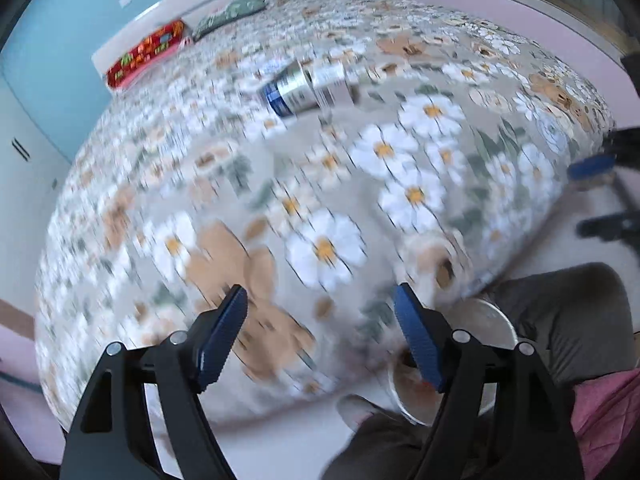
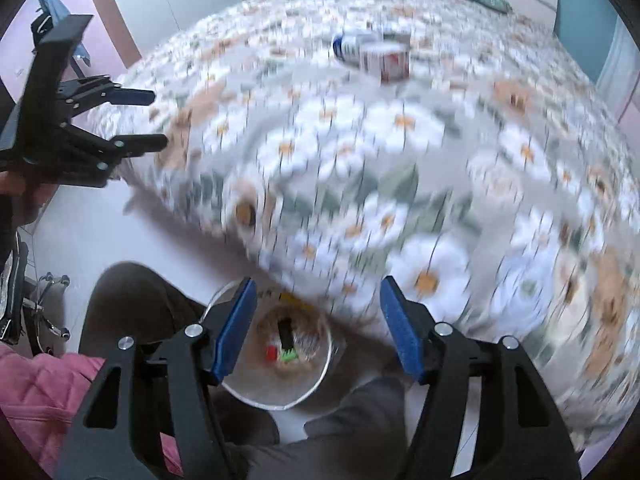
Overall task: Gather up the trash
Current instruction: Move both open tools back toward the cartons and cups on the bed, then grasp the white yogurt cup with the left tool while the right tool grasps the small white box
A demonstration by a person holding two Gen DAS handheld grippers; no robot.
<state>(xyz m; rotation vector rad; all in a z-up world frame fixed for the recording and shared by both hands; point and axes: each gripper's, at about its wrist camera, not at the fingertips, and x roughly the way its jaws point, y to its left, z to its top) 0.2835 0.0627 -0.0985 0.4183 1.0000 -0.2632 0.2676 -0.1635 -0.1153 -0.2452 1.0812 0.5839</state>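
- The left hand-held gripper is hanging above the near part of a bed, its blue pads spread wide with nothing between them; only the flowered cover is showing in the gap.
- The right hand-held gripper is pointing down over the bed's near edge, its jaws likewise standing apart and pinching nothing.
- A round bin is standing on the pale floor just beside the bed and between the person's knees; small bits of trash, one red and one green, are lying in its bottom.
- From the left wrist view the bin's rim is peeking out behind the right-hand finger.
- A can with a blue band is lying on its side near the middle of the bed, well apart from both grippers.
- A small box, white with red, is lying just beside the can, seemingly touching it, though blur is hiding the contact.
- A red patterned pillow and a green one are resting at the far end by the headboard.
- The person is wearing grey trousers and a pink quilted jacket.
- Both views are smeared by motion, so labels on the can and box are unreadable.
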